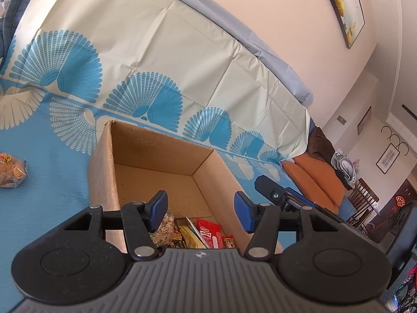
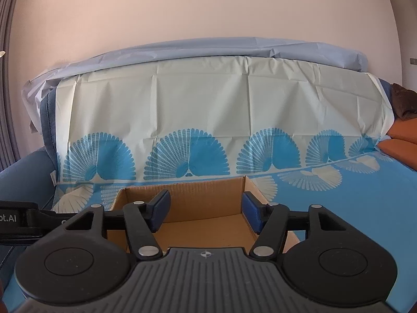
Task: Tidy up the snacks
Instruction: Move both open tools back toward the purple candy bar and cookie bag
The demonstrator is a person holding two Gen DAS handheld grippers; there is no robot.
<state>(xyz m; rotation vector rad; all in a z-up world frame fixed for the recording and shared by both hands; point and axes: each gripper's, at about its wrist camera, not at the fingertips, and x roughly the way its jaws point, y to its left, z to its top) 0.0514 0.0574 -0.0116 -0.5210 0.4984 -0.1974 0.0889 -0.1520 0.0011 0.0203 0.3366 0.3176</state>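
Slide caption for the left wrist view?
Left gripper open above a cardboard box holding snack packets; one wrapped snack remains outside.

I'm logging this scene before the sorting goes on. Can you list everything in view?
cardboard box: one, brown, open-topped, on the cloth
snack packets: several, red, yellow and clear, in the box's near end
wrapped snack: one, tan in clear wrap, on the cloth left of the box
cloth: one, blue and cream fan print, over the sofa
cushion: orange, right of the cloth
framed picture: one, yellow motif, on the wall
left gripper: jaws open, empty, above the box
right gripper: jaws open, empty, above the box
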